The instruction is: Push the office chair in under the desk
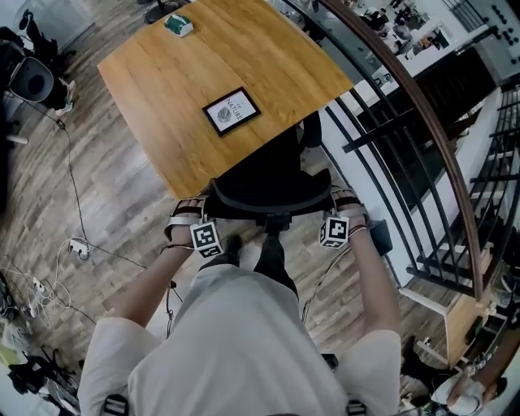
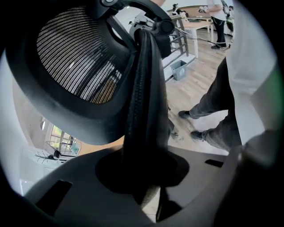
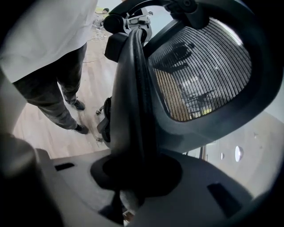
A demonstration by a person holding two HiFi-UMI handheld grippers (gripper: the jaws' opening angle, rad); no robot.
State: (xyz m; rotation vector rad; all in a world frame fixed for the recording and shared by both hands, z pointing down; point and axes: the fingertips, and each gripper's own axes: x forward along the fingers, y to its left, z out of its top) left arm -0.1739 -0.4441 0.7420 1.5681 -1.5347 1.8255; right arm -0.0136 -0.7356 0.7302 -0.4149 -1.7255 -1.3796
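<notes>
The black office chair (image 1: pixel 272 188) stands at the near edge of the wooden desk (image 1: pixel 162 89), its seat partly under the top. My left gripper (image 1: pixel 188 214) is shut on the left edge of the mesh backrest (image 2: pixel 84 57), and that edge (image 2: pixel 141 111) runs between the jaws of the left gripper (image 2: pixel 142 175). On the other side, my right gripper (image 1: pixel 346 203) is shut on the backrest's right edge (image 3: pixel 133 102), which runs down into the right gripper (image 3: pixel 133 175). The mesh (image 3: pixel 199 71) fills the upper right of the right gripper view.
A framed picture (image 1: pixel 231 110) and a small green box (image 1: pixel 178 25) lie on the desk. A dark stair railing (image 1: pixel 406 146) runs close along the right. Cables and a power strip (image 1: pixel 77 248) lie on the floor at the left. The person's legs (image 2: pixel 213 115) stand behind the chair.
</notes>
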